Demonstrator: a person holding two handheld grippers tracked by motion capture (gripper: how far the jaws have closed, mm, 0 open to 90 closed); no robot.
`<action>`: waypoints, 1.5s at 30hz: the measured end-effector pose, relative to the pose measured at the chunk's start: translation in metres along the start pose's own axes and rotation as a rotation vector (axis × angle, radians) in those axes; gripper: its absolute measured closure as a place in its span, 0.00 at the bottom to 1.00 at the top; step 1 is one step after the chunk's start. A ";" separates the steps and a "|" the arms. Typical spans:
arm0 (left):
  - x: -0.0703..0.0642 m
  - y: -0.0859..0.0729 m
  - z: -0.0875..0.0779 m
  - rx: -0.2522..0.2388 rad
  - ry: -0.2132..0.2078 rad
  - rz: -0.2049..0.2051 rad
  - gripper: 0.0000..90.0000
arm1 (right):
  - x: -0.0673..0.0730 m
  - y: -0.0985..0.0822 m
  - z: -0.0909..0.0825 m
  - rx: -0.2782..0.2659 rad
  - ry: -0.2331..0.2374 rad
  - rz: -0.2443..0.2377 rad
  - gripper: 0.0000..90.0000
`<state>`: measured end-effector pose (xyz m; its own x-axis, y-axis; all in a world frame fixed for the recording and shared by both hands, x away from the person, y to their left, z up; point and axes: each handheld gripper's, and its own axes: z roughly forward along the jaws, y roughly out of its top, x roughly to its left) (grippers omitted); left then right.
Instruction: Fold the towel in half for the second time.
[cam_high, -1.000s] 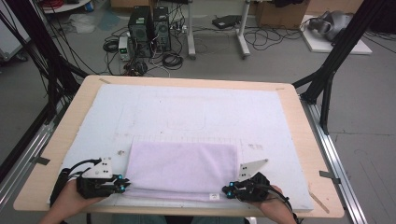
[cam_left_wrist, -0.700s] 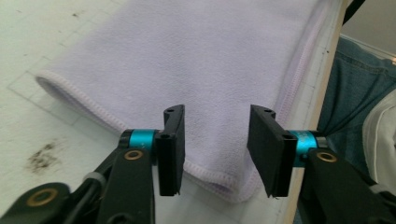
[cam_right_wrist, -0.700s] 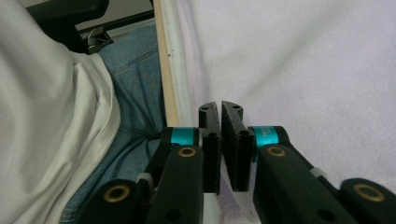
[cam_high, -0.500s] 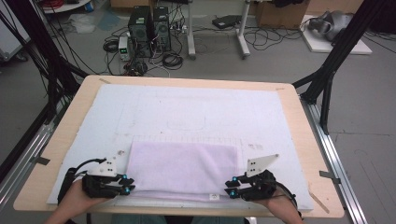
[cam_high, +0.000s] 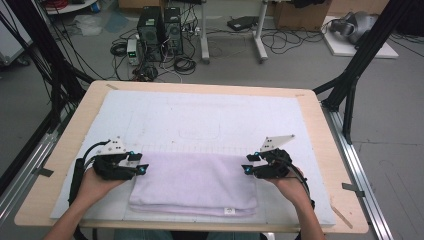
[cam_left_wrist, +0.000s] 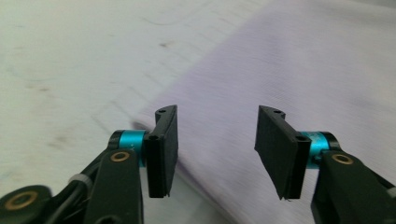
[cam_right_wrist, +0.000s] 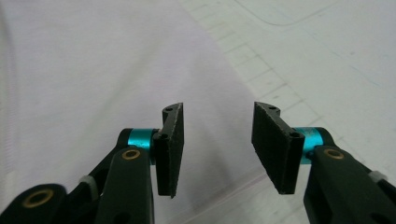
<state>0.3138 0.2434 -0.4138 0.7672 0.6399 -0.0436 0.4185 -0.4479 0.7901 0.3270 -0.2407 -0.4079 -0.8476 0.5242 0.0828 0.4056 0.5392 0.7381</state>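
Both claws (cam_high: 143, 169) (cam_high: 246, 169) farther up folded towel (cam_high: 195, 182), freshly opened, empty.

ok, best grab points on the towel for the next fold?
Probably its two short ends: the towel lies flat, folded, long side across the mat. Left gripper and right gripper flank those ends, jaws just opened, nothing between them. Come in from the sides, low, pinching all layers.

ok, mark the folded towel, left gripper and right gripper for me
folded lilac towel (cam_high: 192, 182), high view, middle of its top layer
left gripper (cam_left_wrist: 217, 140), left gripper view, gap midway between its open jaws
right gripper (cam_right_wrist: 218, 140), right gripper view, gap midway between its open jaws
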 end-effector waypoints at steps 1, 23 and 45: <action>0.003 0.000 0.004 0.007 0.009 -0.008 0.52 | -0.005 0.000 0.003 0.004 -0.006 0.008 0.57; 0.017 0.008 0.022 -0.012 0.058 -0.077 0.91 | -0.027 0.001 0.022 0.038 0.025 0.049 0.89; 0.057 0.052 0.029 -0.018 0.164 -0.099 0.59 | -0.074 0.052 0.017 -0.004 -0.108 0.111 0.58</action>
<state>0.3936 0.2385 -0.3933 0.6328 0.7740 -0.0226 0.4780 -0.3675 0.7978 0.4162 -0.2400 -0.3871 -0.7559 0.6482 0.0918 0.4932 0.4716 0.7310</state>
